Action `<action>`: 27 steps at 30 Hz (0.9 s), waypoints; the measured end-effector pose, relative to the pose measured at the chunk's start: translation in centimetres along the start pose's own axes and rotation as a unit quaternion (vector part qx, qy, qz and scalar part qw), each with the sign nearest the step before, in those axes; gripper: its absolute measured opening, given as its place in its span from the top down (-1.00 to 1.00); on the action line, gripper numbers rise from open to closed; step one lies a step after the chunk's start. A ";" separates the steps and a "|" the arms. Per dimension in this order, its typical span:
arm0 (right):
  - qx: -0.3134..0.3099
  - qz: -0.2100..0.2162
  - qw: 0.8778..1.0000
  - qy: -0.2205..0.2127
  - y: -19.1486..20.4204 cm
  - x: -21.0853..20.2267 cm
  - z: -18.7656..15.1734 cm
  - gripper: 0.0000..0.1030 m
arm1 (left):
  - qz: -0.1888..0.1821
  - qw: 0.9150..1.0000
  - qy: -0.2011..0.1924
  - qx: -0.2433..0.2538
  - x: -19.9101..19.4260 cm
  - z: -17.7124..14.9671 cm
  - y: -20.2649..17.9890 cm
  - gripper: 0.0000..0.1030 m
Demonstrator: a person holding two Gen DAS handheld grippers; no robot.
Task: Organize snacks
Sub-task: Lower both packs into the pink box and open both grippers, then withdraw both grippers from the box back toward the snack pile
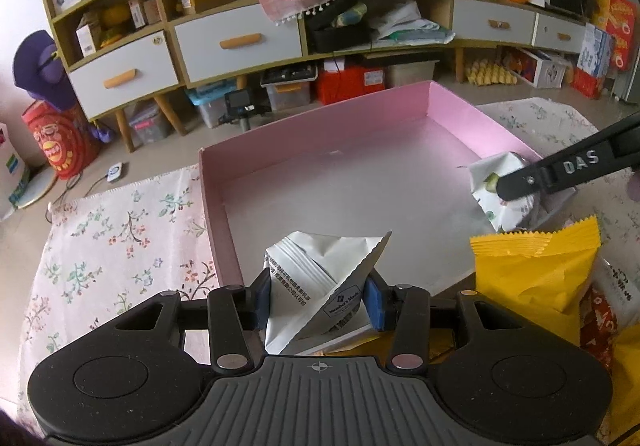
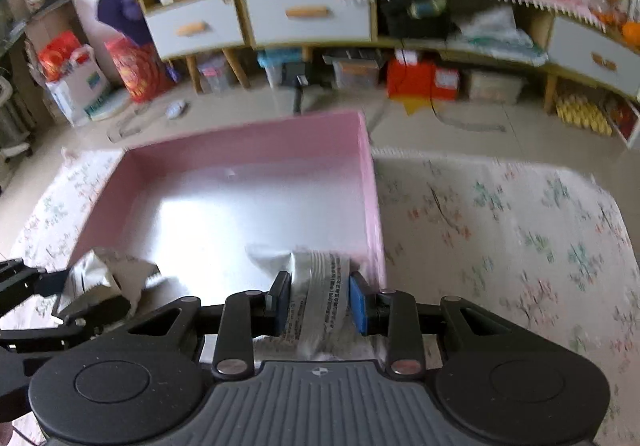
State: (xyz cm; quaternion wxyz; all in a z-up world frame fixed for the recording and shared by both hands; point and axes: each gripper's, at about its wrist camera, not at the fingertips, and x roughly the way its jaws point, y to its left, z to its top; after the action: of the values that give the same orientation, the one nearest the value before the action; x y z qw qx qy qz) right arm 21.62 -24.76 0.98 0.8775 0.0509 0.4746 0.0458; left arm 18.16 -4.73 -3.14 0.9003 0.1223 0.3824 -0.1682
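Observation:
My left gripper (image 1: 317, 296) is shut on a white snack packet (image 1: 320, 286) with dark print, held over the near edge of the pink box (image 1: 208, 214). The right gripper (image 2: 319, 304) is shut on a second white packet (image 2: 316, 302) just inside the box's near right corner. In the left wrist view that second packet (image 1: 500, 194) shows at the right wall of the box, with the right gripper's black finger (image 1: 560, 170) across it. The right wrist view shows the left gripper's packet (image 2: 108, 278) at the lower left. The box's silver floor is bare.
A yellow snack bag (image 1: 532, 270) and red-and-white packets (image 1: 612, 310) lie beside the box at the right. A floral cloth (image 2: 500, 230) covers the table on both sides of the box. Beyond the table stands a low cabinet with drawers (image 1: 236, 42).

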 end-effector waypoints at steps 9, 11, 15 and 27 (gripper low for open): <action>0.017 0.028 0.999 -0.002 0.0 -1.4 -0.3 0.77 | -0.018 1.000 -0.022 0.003 -0.2 0.2 0.0 0.09; 0.028 0.031 0.999 -0.014 -0.2 -2.1 -0.2 0.71 | -0.021 1.000 -0.020 0.003 -0.3 0.4 -0.1 -0.06; 0.025 0.021 0.999 -0.029 -0.2 -3.6 -0.3 0.17 | -0.019 0.999 -0.027 0.008 -1.3 0.6 -0.3 -0.37; -0.016 -0.012 0.998 -0.056 1.6 -9.3 -3.1 -0.52 | -0.022 0.999 -0.045 0.000 -7.2 0.1 -1.1 -0.89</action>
State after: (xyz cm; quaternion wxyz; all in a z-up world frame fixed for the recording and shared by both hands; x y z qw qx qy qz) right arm 13.94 -24.21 7.18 0.9040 0.0335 0.4245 0.0394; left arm 13.12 -4.24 2.12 0.9125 0.1057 0.3445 -0.1934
